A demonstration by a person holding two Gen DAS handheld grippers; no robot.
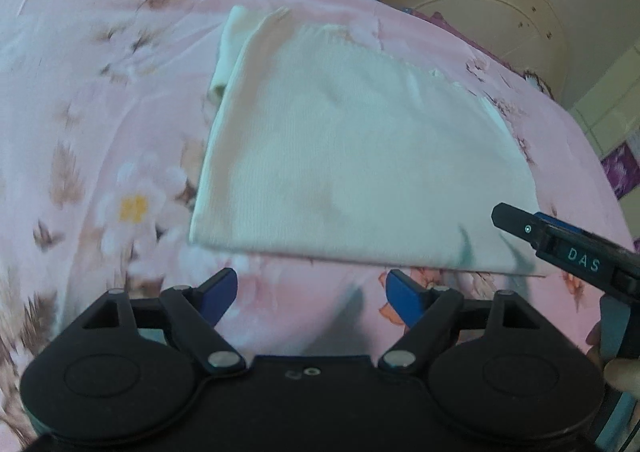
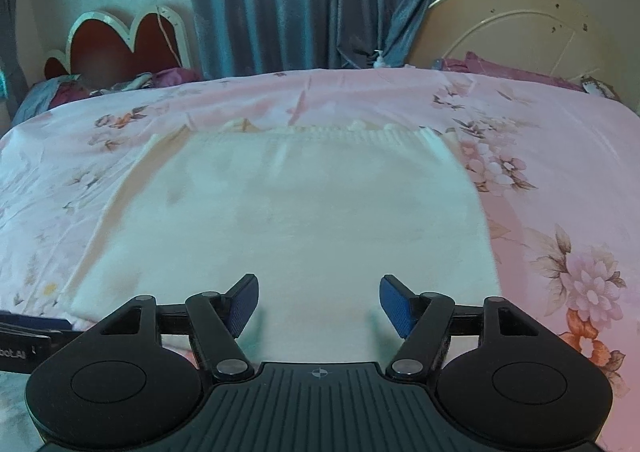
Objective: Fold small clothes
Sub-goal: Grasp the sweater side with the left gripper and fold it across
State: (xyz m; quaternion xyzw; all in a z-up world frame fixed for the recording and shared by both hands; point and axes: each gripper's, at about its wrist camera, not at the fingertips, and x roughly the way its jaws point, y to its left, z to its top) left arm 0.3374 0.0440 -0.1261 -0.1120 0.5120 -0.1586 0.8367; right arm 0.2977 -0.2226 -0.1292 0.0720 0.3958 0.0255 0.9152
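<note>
White garment (image 2: 288, 220) lies flat on the bed (image 2: 560, 140), on the pink floral sheet, ribbed hem at the far edge and a folded edge along the near side. Outline roughly rectangular; a strip of a lower layer shows past the far left corner in the left wrist view. Judged: at least one fold is done, and it looks smooth.

Left gripper (image 1: 312, 294): jaws wide, nothing between them, just off the near edge of the cloth. Right gripper (image 2: 318, 302): jaws wide and empty, above the near part of the cloth, not pressing it.

Remaining, judged: possibly one more fold to halve it; otherwise complete.
</note>
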